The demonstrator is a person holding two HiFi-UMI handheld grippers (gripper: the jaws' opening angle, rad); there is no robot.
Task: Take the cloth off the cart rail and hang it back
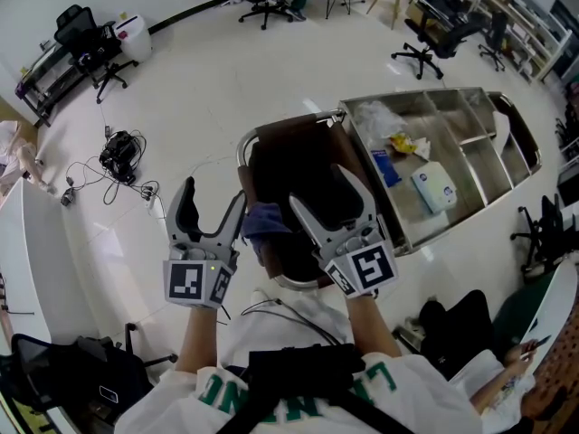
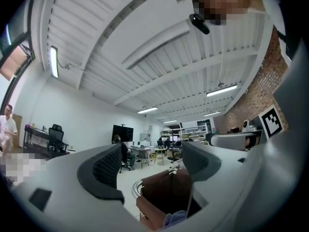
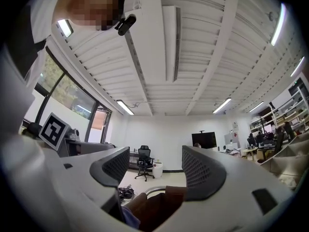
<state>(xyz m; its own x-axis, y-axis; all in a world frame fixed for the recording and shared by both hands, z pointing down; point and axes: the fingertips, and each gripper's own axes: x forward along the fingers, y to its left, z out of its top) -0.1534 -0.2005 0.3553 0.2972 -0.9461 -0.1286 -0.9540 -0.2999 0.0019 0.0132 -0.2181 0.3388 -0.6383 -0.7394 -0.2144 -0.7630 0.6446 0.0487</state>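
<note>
A blue cloth lies bunched on the near chrome rail of the steel cart, against a dark brown bag that hangs inside the rail. My left gripper stands open just left of the cloth, with nothing between its fingers. My right gripper is open above the bag, right of the cloth, and empty. In the left gripper view the left gripper points over the rail, and the cloth shows low down. In the right gripper view the right gripper has the cloth below its left finger.
The cart's steel tray extends to the right and holds a wipes pack, blue packets and a plastic bag. Cables lie on the floor at left. Office chairs stand along the back. A seated person is at lower right.
</note>
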